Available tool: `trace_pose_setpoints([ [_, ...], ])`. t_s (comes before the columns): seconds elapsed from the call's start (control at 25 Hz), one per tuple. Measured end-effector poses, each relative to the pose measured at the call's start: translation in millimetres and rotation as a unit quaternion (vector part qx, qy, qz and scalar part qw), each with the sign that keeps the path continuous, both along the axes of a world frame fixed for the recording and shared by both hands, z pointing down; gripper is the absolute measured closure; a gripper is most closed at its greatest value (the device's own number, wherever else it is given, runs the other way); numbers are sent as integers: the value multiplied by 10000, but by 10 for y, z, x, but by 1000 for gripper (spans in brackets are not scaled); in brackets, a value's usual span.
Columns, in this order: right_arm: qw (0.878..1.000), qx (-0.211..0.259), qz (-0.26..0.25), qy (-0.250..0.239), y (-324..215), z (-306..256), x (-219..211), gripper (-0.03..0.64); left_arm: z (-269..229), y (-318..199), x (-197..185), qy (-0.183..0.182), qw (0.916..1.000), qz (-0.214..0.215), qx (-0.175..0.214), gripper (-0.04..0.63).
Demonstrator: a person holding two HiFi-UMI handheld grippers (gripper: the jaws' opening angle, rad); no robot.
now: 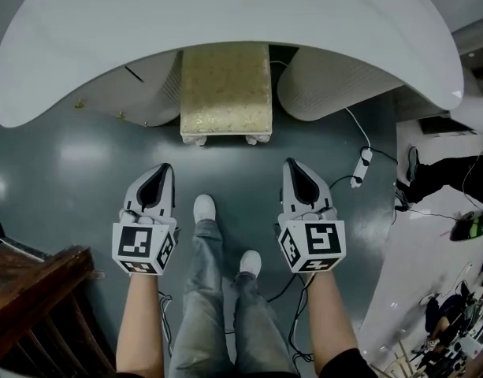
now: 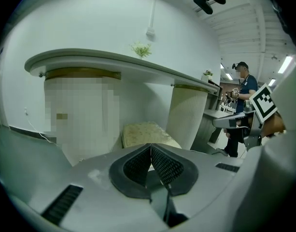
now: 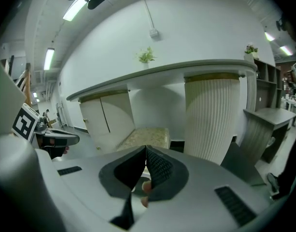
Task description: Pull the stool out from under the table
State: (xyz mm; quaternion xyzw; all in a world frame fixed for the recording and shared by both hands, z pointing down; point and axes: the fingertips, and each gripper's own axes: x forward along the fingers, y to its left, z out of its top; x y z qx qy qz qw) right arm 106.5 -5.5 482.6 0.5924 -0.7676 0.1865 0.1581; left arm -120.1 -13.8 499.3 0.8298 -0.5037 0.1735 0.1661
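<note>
Showing the approach step, before any contact is made: in the head view the stool (image 1: 225, 89) stands at 12 o'clock from the person's shoes (image 1: 204, 208), its padded yellowish seat pushed part-way beneath the curved white table (image 1: 225, 10) and flanked by the ribbed pedestals (image 1: 336, 85) at 3 and 9 o'clock. The left gripper (image 1: 164, 172) hangs at 7 o'clock of the stool and the right gripper (image 1: 291, 168) at 5 o'clock, both well apart from it and aimed toward 12 o'clock. In the left gripper view the left gripper's ribbed pads (image 2: 164, 166) meet in a closed seam with nothing between them; the stool (image 2: 145, 133) appears beyond the tips at 12 o'clock. In the right gripper view the right gripper's pads (image 3: 160, 168) are likewise pressed together and empty, with the stool (image 3: 148, 137) ahead at 12 o'clock. The stool appears not yet to have been drawn out. The next move probably calls for spreading both sets of jaws, carrying them forward and lower to the seat's near edge or corners, closing there, then drawing toward 6 o'clock. The shoes stand in that path and may need to step back.
</note>
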Motion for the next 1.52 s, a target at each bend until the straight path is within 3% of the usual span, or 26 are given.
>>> trace_pose_setpoints([
  [0.36, 9999, -55, 71, -72, -117, 578, 4, 554, 533, -144, 62, 48, 10000, -38, -13, 583],
  [0.8, 9996, -262, -29, 66, -276, 1214, 91, 552, 1119, -379, 57, -197, 9993, 311, -117, 581],
  [0.96, 9993, -352, -130, 22, -319, 1437, 73, 508, 1356, -453, 38, -324, 9980, 488, -228, 579],
  [1.0, 9991, -376, -204, 16, -335, 1491, 55, 485, 1414, -474, 43, -356, 9975, 554, -268, 566],
  [1.08, 9985, -438, -314, -7, -375, 1607, 29, 442, 1522, -509, 57, -429, 9961, 693, -346, 475],
  [1.28, 9976, -452, -516, -2, -466, 1840, 5, 296, 1764, -575, 70, -554, 9937, 875, -437, 409],
  [1.52, 9958, -476, -769, 156, -537, 2109, -3, 278, 1995, -662, 94, -651, 9916, 992, -515, 345],
])
